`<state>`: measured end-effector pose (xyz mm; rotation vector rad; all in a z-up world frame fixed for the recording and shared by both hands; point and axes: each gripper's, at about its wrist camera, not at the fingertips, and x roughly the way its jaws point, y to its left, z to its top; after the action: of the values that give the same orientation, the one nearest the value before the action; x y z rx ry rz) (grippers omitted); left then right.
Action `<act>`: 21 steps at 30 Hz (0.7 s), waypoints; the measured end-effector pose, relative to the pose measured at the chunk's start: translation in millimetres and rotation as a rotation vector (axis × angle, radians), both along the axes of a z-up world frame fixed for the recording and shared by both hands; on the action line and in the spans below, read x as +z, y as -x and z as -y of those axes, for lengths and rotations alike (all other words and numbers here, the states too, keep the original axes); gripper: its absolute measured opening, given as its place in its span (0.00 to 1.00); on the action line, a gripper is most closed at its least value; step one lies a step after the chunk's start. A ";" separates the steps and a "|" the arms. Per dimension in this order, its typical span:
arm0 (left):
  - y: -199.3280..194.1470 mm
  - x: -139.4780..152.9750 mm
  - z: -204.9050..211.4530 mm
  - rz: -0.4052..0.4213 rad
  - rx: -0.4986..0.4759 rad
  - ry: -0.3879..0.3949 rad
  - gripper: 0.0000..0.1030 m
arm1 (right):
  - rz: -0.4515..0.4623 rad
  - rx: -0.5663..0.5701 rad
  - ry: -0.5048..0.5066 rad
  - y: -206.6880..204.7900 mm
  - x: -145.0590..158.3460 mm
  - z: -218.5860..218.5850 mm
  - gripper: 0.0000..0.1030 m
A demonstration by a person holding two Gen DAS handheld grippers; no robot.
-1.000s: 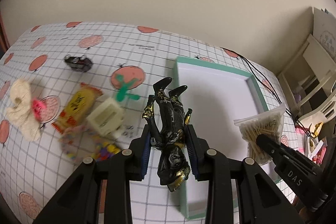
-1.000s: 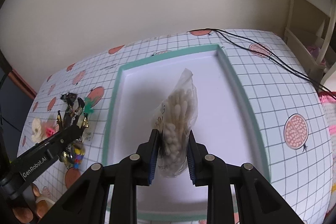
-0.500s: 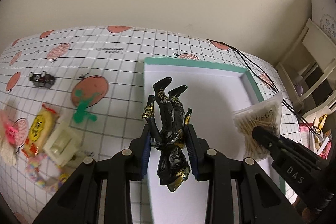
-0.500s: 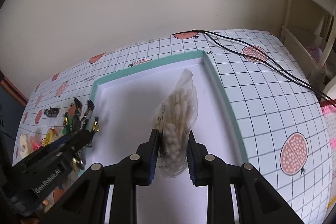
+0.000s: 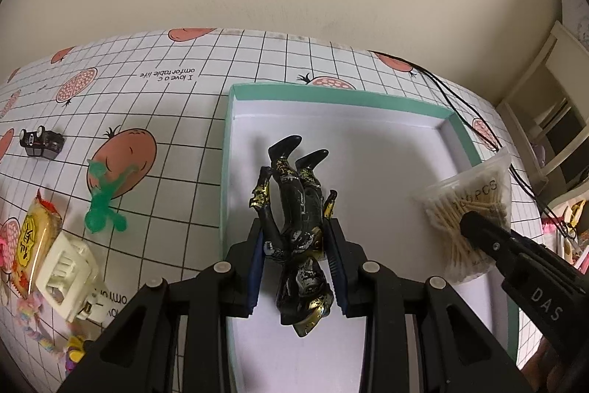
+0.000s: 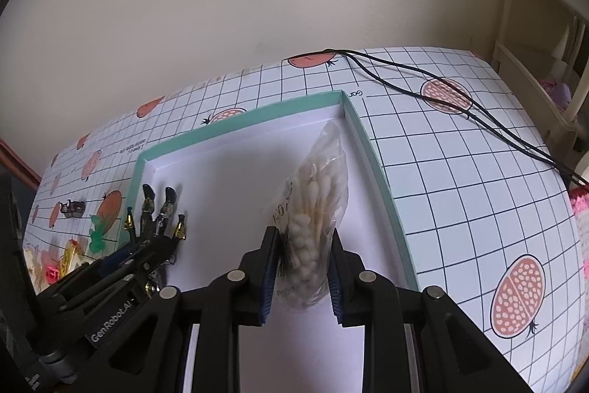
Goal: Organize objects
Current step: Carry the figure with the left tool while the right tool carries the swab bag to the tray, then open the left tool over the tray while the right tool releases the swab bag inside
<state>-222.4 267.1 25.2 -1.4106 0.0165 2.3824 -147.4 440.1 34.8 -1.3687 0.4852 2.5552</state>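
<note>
My left gripper (image 5: 297,227) is shut on a black-and-gold action figure (image 5: 296,220), held legs forward over the left part of a shallow teal-rimmed white box (image 5: 338,96). My right gripper (image 6: 302,238) is shut on a clear bag of cotton swabs (image 6: 314,205), held over the right part of the same box (image 6: 257,118). In the left wrist view the swab bag (image 5: 469,209) and right gripper (image 5: 478,227) appear at the right. In the right wrist view the figure (image 6: 156,212) and left gripper (image 6: 151,244) appear at the left.
On the checked tablecloth left of the box lie a small black toy car (image 5: 40,143), a green plastic figure (image 5: 105,205), a cream hair claw (image 5: 68,271), a yellow snack packet (image 5: 31,242) and a bead string (image 5: 35,326). Black cables (image 6: 460,105) run at the right. Cream shelving (image 5: 548,131) stands beyond.
Both grippers have moved right over the box with their loads still held. The figure now hangs inside the box's left rim, and the swab bag has shifted toward the right wall.
</note>
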 end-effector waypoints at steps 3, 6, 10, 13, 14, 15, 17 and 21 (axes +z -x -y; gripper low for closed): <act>1.5 0.0 -0.7 0.003 0.002 -0.004 0.32 | 0.000 0.002 -0.007 1.4 0.4 1.8 0.26; 1.3 1.3 -1.0 0.002 0.001 -0.001 0.33 | 0.001 0.002 -0.009 1.9 1.2 3.4 0.27; 0.1 3.8 0.4 0.004 0.005 -0.007 0.32 | 0.005 0.006 -0.015 2.0 3.6 6.1 0.27; -0.9 7.6 2.5 0.002 0.006 -0.011 0.33 | 0.004 0.003 -0.013 1.5 7.0 7.2 0.27; -1.7 9.7 3.2 -0.001 0.006 -0.011 0.36 | 0.005 0.007 -0.008 1.5 7.9 7.7 0.30; -2.3 11.2 3.5 -0.003 0.007 -0.011 0.37 | 0.007 0.008 -0.010 1.6 9.3 8.6 0.32; -4.3 16.7 6.0 -0.011 0.010 -0.017 0.39 | -0.003 0.007 -0.016 -0.8 13.8 10.6 0.32; -8.8 29.4 10.0 -0.032 0.015 -0.031 0.40 | -0.014 0.003 -0.027 -6.0 23.9 14.4 0.32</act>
<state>-213.6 257.1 54.6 -1.3627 -0.0227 2.4068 -141.5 425.7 58.8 -1.3435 0.4497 2.5660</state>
